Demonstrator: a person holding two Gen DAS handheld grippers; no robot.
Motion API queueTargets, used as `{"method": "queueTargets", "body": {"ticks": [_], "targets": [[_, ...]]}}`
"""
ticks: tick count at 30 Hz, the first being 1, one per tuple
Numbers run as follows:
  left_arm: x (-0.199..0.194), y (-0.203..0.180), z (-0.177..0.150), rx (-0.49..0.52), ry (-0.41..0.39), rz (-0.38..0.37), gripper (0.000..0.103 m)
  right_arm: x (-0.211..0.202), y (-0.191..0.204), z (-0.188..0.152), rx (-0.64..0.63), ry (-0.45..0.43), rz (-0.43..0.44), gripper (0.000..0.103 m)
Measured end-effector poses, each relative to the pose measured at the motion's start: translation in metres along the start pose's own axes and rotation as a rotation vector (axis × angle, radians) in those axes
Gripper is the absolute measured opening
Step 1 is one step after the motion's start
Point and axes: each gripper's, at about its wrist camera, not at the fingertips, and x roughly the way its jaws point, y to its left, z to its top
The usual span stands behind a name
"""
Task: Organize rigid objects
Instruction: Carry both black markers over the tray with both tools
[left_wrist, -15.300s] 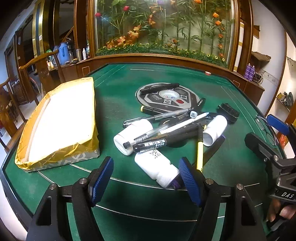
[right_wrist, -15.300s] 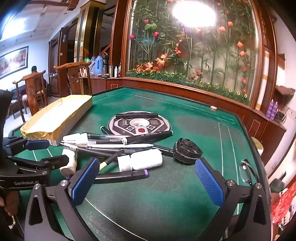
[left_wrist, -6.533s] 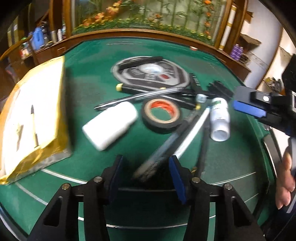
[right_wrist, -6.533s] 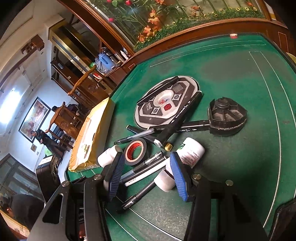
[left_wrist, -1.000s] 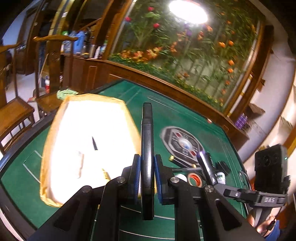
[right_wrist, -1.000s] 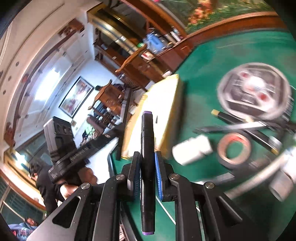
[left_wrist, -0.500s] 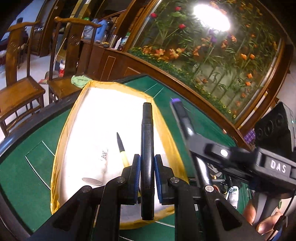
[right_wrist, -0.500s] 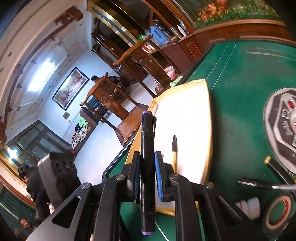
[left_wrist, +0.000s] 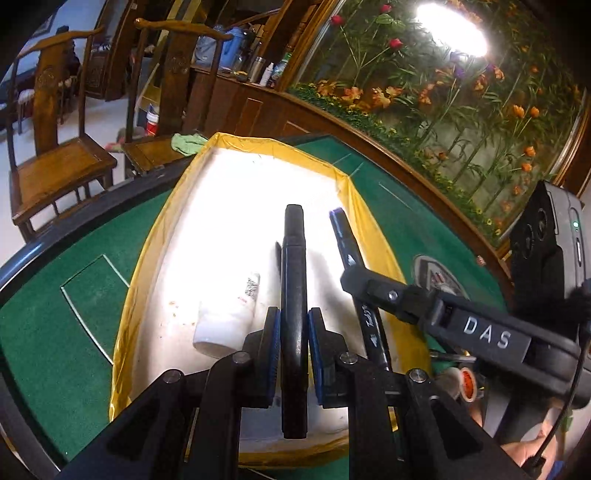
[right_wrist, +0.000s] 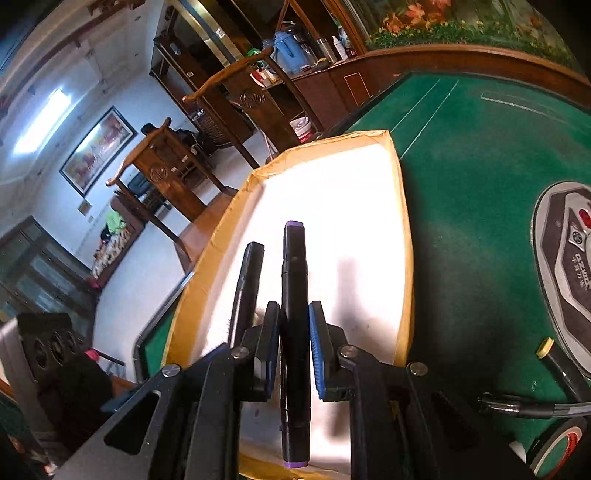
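Markers (left_wrist: 294, 280) over box (left_wrist: 236, 144), bottle (left_wrist: 229, 314) left-view only

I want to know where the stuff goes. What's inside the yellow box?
In the yellow box a white bottle lies on its side. A dark pointed tip peeks beside the black pen held above. The grippers and pens cover the near part.
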Motion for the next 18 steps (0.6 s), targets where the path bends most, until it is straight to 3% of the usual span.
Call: {"method": "queueTargets", "body": {"ticks": [8, 18], "targets": [[-0.011, -0.017, -0.005, 0.065, -0.096, 0.101, 0.014, 0.003, 0.006, -0.011, -0.098, -0.036, -0.092, 0.015], [-0.013, -0.015, -0.006, 0.074, -0.121, 0.158, 0.014, 0.002, 0.005, -0.01, -0.105, -0.041, -0.076, 0.015]]}}
